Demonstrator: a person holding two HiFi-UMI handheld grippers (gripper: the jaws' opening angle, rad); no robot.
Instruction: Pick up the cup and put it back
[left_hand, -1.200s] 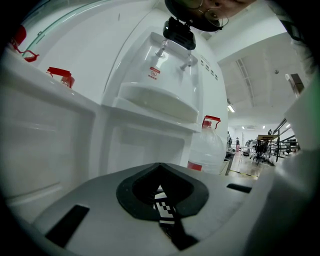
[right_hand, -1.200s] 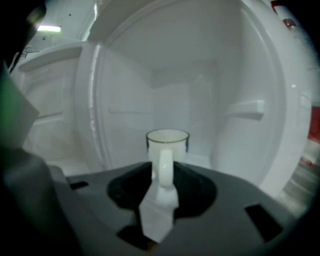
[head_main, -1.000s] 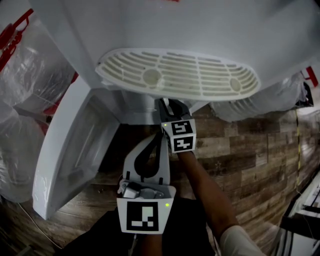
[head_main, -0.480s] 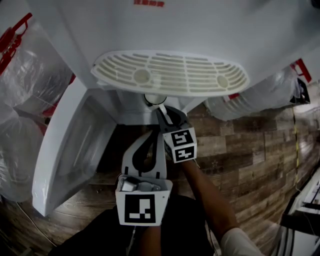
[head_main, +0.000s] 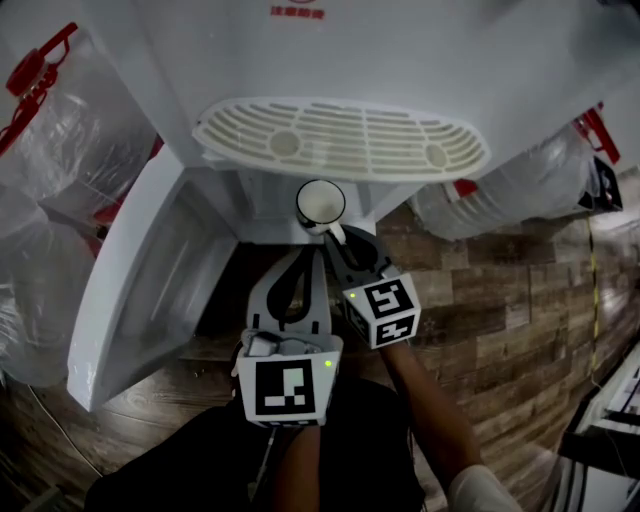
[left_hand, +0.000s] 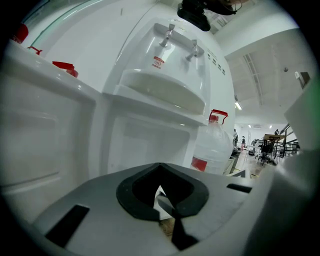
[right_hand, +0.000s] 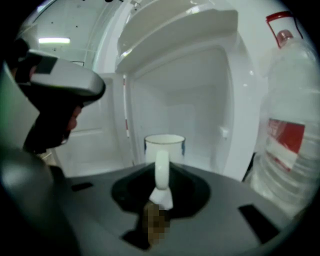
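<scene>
The pick-up half looks done. The right claw (head_main: 338, 243) holds the white cup (head_main: 321, 205) in the air, in front of the open lower compartment (right_hand: 192, 115) of the tall white water dispenser (head_main: 420, 60). What is left, as I judge it, is the return. That calls for carrying the cup level into the compartment, setting its base flat on the compartment floor, and only then letting the jaws part.

The right claw's 2 jaws have just been closing, and the cup's loop handle stands between them, clamped. In the right gripper view the cup (right_hand: 165, 146) is upright with its mouth up. Its handle points straight back into the claw (right_hand: 161, 175), and its body lies just beyond the jaw tips. From the head view it hangs just below the front edge of the slotted white drip tray (head_main: 400, 150), beside the swung-open white door (head_main: 150, 280).

The left claw (head_main: 318, 268) hovers just beside the right one, with its jaws together and nothing in them. Its own view shows the tips (left_hand: 160, 167) meeting. It is apart from the cup.
</scene>
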